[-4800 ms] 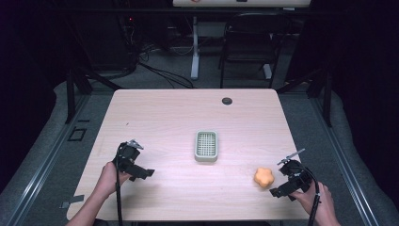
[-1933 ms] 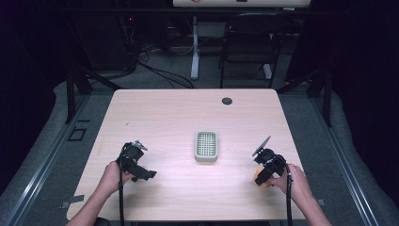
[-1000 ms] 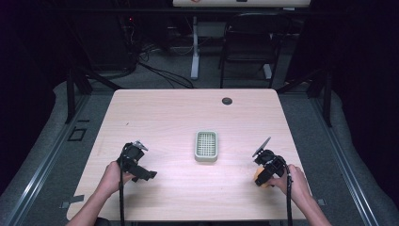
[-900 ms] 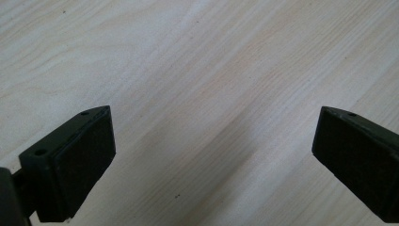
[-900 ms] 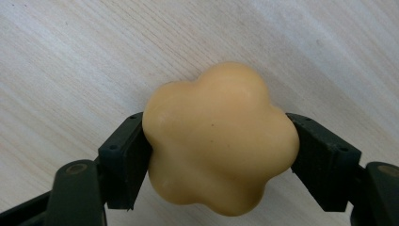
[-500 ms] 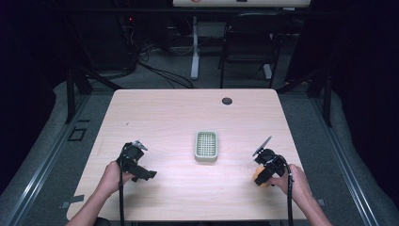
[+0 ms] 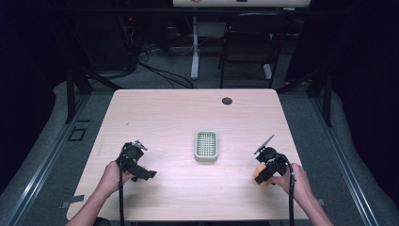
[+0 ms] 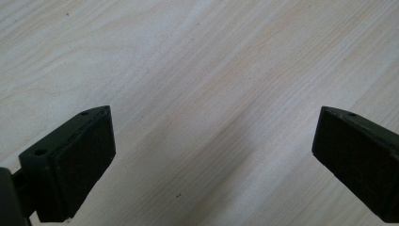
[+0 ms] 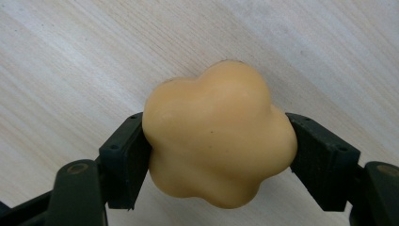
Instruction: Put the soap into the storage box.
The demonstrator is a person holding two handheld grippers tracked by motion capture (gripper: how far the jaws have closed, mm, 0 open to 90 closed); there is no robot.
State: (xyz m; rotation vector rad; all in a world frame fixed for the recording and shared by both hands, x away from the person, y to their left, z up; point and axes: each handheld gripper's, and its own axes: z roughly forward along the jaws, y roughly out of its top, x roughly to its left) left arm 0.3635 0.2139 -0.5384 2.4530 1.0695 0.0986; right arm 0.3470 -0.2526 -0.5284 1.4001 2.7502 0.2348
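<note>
- High view: the right tongs (image 7: 263, 175) sit near the desk's (image 7: 179, 113) right edge, toward the near right corner, and are clamped on an orange flower-shaped soap (image 7: 259, 172), which is mostly hidden under them. I cannot tell from here whether the soap rests on the desk or is lifted. A pale green slotted soap dish (image 7: 206, 146) lies empty at the middle of the desk, well apart from the soap. The left tongs (image 7: 137, 165) are held near the near left corner, with nothing by them. A small dark round grommet (image 7: 227, 100) sits at the far edge. Judged from this, the grasp is made, and what looks to be left is carrying the soap to the dish and letting it go there.
- Count here: one soap, one soap dish, one grommet, two tongs, two hands.
- Left gripper view: the left tongs (image 8: 211, 155) stand wide apart over bare wood grain, with nothing between the jaws, so they seem to take no part in the work yet.
- Right gripper view: the right tongs (image 9: 219, 150) press the lobed soap (image 9: 219, 141) from both sides, both jaws touching it. The soap is whole and smooth, with the desk surface behind it. The hold looks firm and centred, though the rounded lobes could slip.
</note>
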